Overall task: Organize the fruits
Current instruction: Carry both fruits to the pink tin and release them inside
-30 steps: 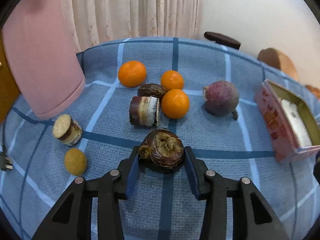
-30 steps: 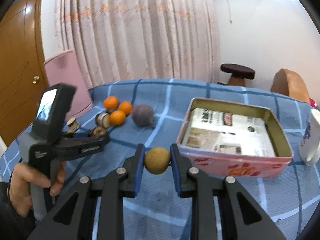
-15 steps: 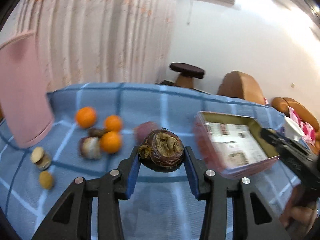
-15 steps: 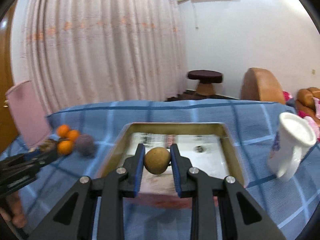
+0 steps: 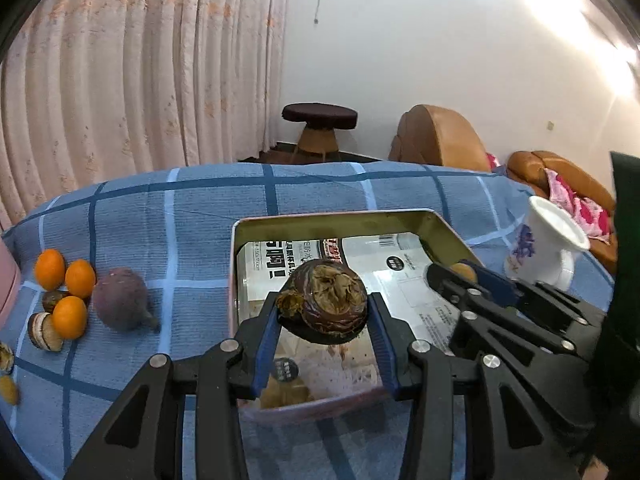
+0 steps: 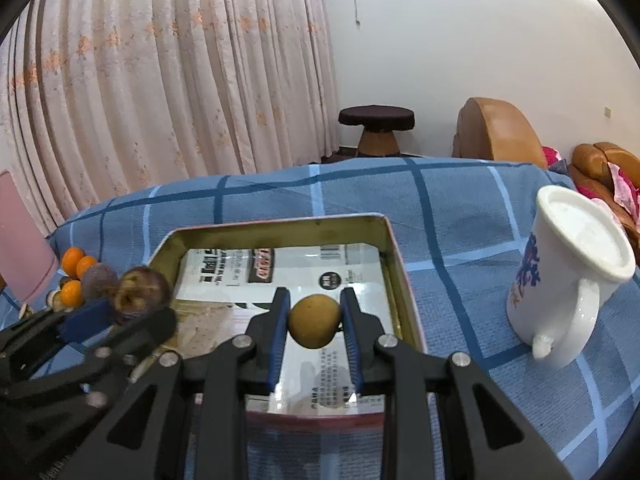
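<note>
- Over the open tin (image 5: 436, 224), which sits toward the right side of the blue checked tablecloth (image 5: 168, 232), you have both loads hanging above the printed liner.
- Your left gripper (image 5: 326, 318) is partly closed, its blue pads pressing both sides of the dark brown wrinkled fruit (image 5: 328, 304); your right gripper (image 6: 314, 320) is pinched tight on the small tan round fruit (image 6: 315, 321).
- Lower each one close to the tin floor before you let go; round fruit dropped from height will likely roll or bounce against the wall.
- Set them apart, the dark fruit toward the tin's left wall and the tan one toward its right, so the two grippers, now close together, do not knock as they open.
- Still out near the cloth's left edge: three oranges (image 5: 64, 280), a purple fruit (image 5: 122, 300) and some smaller brown pieces.
- Keep your right side wide of the white mug (image 6: 576, 280) just beside the tin.
- The liner carries black printed characters and a barcode; I cannot read them.
</note>
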Action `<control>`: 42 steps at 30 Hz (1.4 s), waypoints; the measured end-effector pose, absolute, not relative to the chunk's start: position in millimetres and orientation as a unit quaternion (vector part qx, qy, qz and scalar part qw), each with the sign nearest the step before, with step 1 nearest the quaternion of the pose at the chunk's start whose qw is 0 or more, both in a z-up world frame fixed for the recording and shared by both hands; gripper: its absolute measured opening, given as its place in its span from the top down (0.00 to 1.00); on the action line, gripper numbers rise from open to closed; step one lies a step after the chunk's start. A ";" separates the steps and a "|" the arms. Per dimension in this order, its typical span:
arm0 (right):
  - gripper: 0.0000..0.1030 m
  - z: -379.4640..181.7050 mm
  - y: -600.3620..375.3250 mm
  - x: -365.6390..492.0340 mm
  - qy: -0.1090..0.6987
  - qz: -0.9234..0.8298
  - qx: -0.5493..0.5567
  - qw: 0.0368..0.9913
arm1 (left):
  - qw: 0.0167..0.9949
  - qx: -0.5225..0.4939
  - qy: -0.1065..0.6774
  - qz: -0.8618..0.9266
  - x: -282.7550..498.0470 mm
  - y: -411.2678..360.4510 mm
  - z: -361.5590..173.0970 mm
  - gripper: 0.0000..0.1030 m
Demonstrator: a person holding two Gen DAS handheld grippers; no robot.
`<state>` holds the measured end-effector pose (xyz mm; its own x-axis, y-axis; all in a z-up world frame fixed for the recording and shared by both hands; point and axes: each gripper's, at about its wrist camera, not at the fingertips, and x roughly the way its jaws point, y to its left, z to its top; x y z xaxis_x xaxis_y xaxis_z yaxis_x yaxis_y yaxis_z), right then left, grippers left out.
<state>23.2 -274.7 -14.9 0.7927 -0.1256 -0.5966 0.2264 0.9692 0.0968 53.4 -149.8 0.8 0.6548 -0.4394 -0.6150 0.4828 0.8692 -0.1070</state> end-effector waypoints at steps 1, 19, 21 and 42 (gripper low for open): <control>0.72 -16.0 -278.2 23.5 0.311 -0.098 0.084 0.941 | 0.908 0.034 0.332 -0.255 53.6 -151.5 -1.5 0.57; 0.30 -18.6 -291.7 20.6 0.312 -0.063 0.146 0.937 | 0.907 0.051 0.347 -0.232 53.8 -157.3 -16.3 0.45; 0.06 -11.4 -283.8 14.7 0.291 -0.065 0.131 0.946 | 0.913 0.059 0.331 -0.229 46.8 -157.8 -13.0 0.37; 0.03 8.4 -278.4 -15.9 0.178 -0.148 0.107 0.967 | 0.954 0.069 0.268 -0.112 48.9 -91.0 -2.3 0.32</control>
